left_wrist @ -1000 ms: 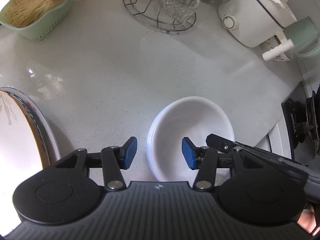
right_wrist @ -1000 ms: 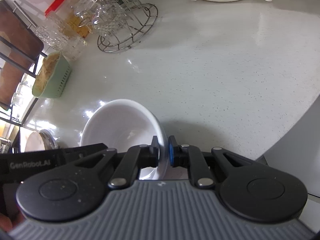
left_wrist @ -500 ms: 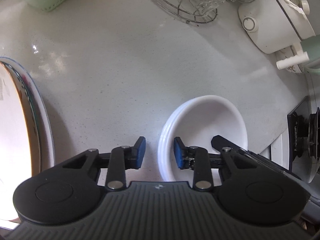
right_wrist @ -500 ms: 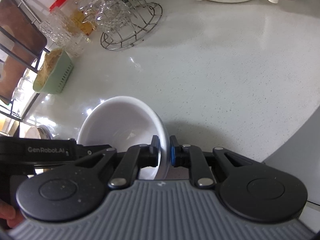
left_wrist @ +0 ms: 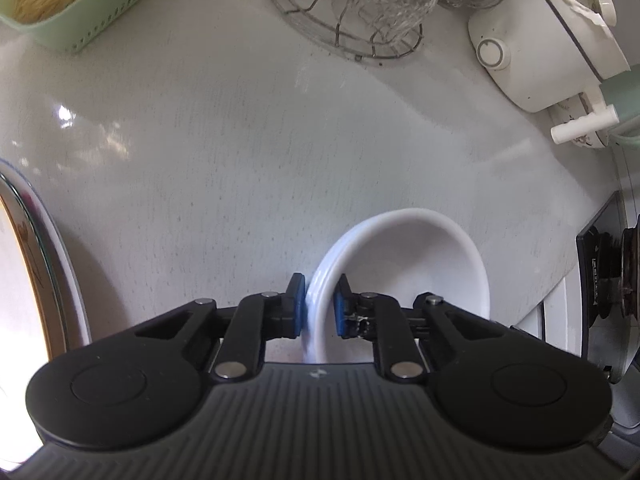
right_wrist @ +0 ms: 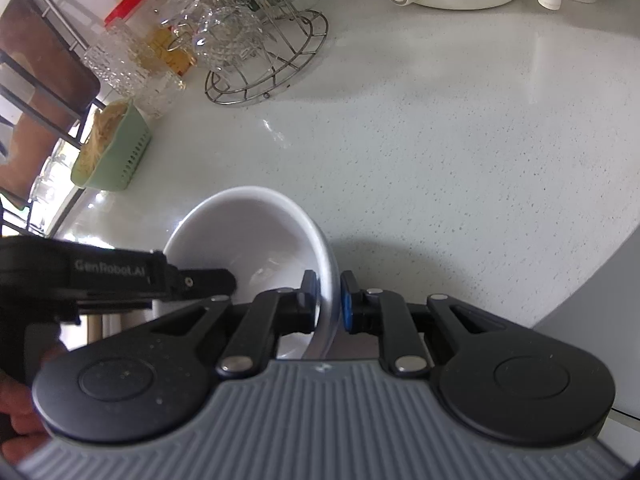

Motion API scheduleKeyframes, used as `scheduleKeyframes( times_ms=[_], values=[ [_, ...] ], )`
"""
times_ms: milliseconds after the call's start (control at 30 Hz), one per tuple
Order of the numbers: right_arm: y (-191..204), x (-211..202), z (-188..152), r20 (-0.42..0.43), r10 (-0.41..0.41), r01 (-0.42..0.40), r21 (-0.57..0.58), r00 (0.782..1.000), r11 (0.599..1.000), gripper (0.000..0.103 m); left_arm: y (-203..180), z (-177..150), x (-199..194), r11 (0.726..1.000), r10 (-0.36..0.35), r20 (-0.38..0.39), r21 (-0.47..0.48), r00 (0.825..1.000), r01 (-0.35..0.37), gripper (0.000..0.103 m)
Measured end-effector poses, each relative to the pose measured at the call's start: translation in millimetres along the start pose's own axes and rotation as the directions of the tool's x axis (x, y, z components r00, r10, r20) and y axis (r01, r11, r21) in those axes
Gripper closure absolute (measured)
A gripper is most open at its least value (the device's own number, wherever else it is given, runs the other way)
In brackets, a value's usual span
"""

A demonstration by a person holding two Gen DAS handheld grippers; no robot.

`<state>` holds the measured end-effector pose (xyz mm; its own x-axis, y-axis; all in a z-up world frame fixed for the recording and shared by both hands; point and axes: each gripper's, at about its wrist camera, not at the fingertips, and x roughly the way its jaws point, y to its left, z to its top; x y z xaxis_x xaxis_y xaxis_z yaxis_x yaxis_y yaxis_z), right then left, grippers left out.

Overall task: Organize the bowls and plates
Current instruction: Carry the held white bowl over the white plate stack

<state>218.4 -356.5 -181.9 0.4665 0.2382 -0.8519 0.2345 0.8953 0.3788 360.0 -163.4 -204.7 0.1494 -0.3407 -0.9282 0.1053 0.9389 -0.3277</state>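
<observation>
Gleaming white, stacked bowls (left_wrist: 404, 264) sit pinched at opposite rims.

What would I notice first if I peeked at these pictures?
Two black grippers pinching white bowls near the front edge of the pale counter: the left gripper clamps one side of the rim, the right gripper the other. Behind them, sparkly glass cups hang on a wire rack.
</observation>
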Motion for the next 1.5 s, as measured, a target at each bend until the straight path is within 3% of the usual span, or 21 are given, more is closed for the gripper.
scheduleKeyframes(
  times_ms=[867,1500],
  values=[
    [5.4,-26.5,-11.5,-0.001,0.031,-0.031,0.033,1.000,0.999,0.086,-0.8,-24.3,-35.7,1.000,0.019,-0.002,-0.020,1.000,-0.019,0.088],
    [39.4,-55.1,-19.5,0.004,0.056,-0.055,-0.017,0.998,0.998,0.086,14.9,-37.3,-84.0,0.998,0.016,0.036,-0.060,0.999,-0.014,0.087]
  ],
)
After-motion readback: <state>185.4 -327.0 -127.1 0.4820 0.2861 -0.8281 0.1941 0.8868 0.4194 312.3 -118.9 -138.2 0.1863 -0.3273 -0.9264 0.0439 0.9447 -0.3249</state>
